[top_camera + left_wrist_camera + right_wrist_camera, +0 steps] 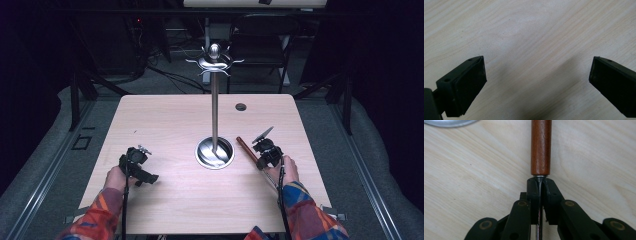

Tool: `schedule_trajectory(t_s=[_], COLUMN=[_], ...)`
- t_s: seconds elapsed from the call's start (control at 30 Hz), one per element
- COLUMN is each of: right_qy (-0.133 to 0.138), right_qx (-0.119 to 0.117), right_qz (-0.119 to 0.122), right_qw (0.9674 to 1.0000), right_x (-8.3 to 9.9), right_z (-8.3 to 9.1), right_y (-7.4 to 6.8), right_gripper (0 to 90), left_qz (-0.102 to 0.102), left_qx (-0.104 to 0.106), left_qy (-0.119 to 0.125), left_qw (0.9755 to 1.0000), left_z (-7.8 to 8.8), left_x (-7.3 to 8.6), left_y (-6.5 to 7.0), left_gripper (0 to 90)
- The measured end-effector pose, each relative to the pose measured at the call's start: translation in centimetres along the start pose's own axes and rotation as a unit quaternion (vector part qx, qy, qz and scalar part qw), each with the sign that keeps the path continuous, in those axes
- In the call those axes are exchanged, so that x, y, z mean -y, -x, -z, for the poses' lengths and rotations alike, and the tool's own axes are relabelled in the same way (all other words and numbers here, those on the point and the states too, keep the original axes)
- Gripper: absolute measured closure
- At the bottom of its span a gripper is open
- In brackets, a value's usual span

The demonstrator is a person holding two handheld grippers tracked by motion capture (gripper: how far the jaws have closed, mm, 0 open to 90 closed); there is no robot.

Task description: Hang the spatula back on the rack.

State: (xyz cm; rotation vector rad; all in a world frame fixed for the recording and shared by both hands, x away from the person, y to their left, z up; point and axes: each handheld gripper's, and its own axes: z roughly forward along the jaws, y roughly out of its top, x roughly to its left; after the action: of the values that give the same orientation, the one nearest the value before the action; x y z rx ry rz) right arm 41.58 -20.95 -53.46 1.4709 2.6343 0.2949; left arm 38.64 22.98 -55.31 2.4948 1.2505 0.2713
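Observation:
A tool with a reddish-brown wooden handle (246,148) (541,147) lies on the table to the right of the stand. My right gripper (259,162) (540,182) is shut on its thin metal shank (539,220), just behind the end of the handle. The handle points away from the gripper toward the stand's round base (215,152). My left gripper (146,175) (536,67) hovers low over bare wood at the left of the table. Its jaws stand wide apart with nothing between them.
A tall metal stand rises from the table's middle: a shiny dish-shaped base, a thin pole (215,107) and a crown of hooks (215,61) on top. The light wooden table (165,120) has a small round hole (241,106) near its far edge. A dark chair (265,40) stands beyond.

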Motion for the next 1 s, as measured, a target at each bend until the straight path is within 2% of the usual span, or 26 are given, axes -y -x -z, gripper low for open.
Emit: schedule_trajectory(t_s=[0.03,0.13,0.17,0.2,0.23,0.4,0.47,0.53,0.63,0.67,0.7,0.73,1.0], right_qy=[0.03,0.056,0.056,0.072,0.071,0.11,0.12,0.13,0.156,0.167,0.17,0.174,0.198], right_qx=[-0.007,-0.014,-0.014,-0.017,-0.017,-0.017,-0.023,-0.019,-0.023,-0.022,-0.016,-0.02,-0.012], right_qz=[-0.02,-0.026,-0.026,-0.03,-0.025,-0.027,-0.026,-0.025,-0.017,-0.025,-0.024,-0.024,-0.011], right_qw=[0.9993,0.998,0.998,0.9968,0.997,0.9934,0.9922,0.991,0.9874,0.9854,0.985,0.9843,0.98], right_x=[0.2,0.5,0.5,0.7,0.8,1.2,1.4,1.5,1.7,1.8,1.9,1.9,2.2], right_z=[-0.1,0.6,0.6,1.1,1.4,2.5,3.0,3.3,3.9,4.1,4.2,4.4,5.6], right_y=[-0.2,0.0,0.0,0.2,0.3,0.4,0.4,0.4,0.5,0.4,0.5,0.4,-0.2], right_gripper=[84.3,84.4,84.4,84.4,84.4,84.5,84.5,84.5,84.5,84.6,84.6,84.5,84.5], left_qz=[-0.001,-0.002,-0.002,-0.002,-0.002,-0.001,-0.001,-0.001,0.0,0.001,-0.001,-0.002,-0.004], left_qx=[0.0,0.001,0.001,0.002,0.002,0.001,0.001,0.001,0.004,0.004,0.004,0.004,0.004], left_qy=[0.0,0.0,0.0,0.001,0.001,0.0,0.001,0.001,0.002,0.005,0.005,0.005,0.003], left_qw=[1.0,1.0,1.0,1.0,1.0,1.0,1.0,1.0,1.0,1.0,1.0,1.0,1.0], left_z=[0.0,0.0,0.0,0.0,0.1,0.1,0.1,0.1,0.1,0.1,0.1,0.1,0.0], left_x=[0.0,-0.1,-0.1,-0.1,-0.1,-0.1,-0.1,-0.1,-0.1,0.0,0.0,-0.1,-0.1], left_y=[0.0,0.1,0.1,0.1,0.1,0.1,0.1,0.1,0.0,0.0,0.0,0.1,0.1], left_gripper=[0.9,0.9,0.9,0.9,0.9,0.9,0.9,0.9,0.6,0.4,0.3,0.3,0.3])
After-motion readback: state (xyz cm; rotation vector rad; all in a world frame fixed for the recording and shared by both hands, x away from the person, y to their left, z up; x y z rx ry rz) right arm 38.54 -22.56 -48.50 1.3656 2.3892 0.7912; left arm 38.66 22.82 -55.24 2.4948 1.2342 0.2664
